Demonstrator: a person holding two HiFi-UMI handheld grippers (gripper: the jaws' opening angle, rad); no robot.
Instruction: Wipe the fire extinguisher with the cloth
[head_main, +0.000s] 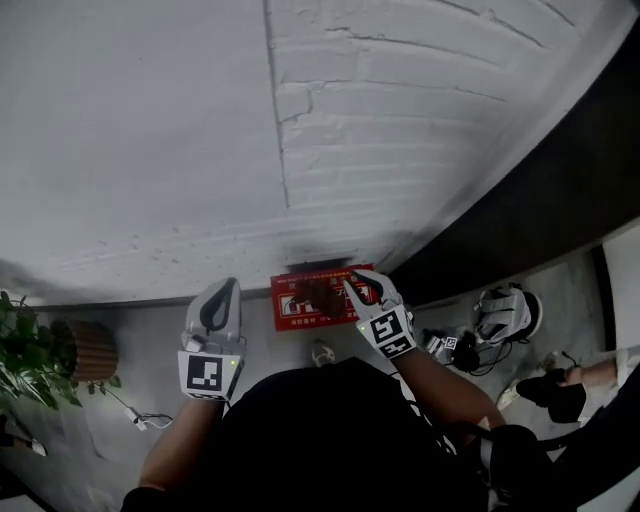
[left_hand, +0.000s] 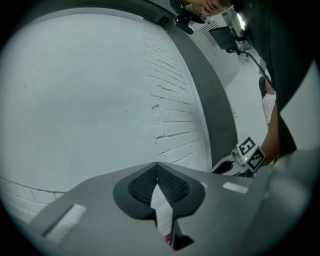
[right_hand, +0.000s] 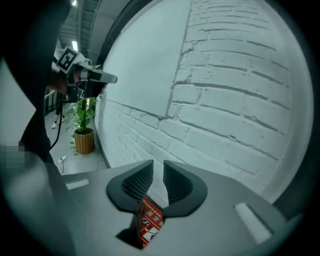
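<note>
1. Head view: the person stands facing a white brick wall (head_main: 150, 150). The red extinguisher box (head_main: 292, 305) sits on the floor at the wall's foot, w/ printed panels on its face. No bare extinguisher cylinder shows. The left gripper (head_main: 227, 290) hangs left of the box, clear of it. The right gripper (head_main: 353, 284) overlaps the box's right end in this view; contact can't be told. There's a darker patch (head_main: 320, 295) on the box; can't tell if it's the cloth.
2. Left gripper view: fingers are pressed together at the tips, nothing btwn them. It points at bare wall, w/ only a red sliver low down.
3. Right gripper view: fingers stand a narrow gap apart, pinching nothing. The box shows thru the gap, below.
4. Risks, as I judge them:
   - Neither gripper carries a cloth, so a wipe now would drag bare pads over the box.
   - The right's narrow gap may shove bunched cloth away instead of taking it.
   - The box looks well below both grippers, so a steep reach close to the wall could knock a jaw on brick.
</note>
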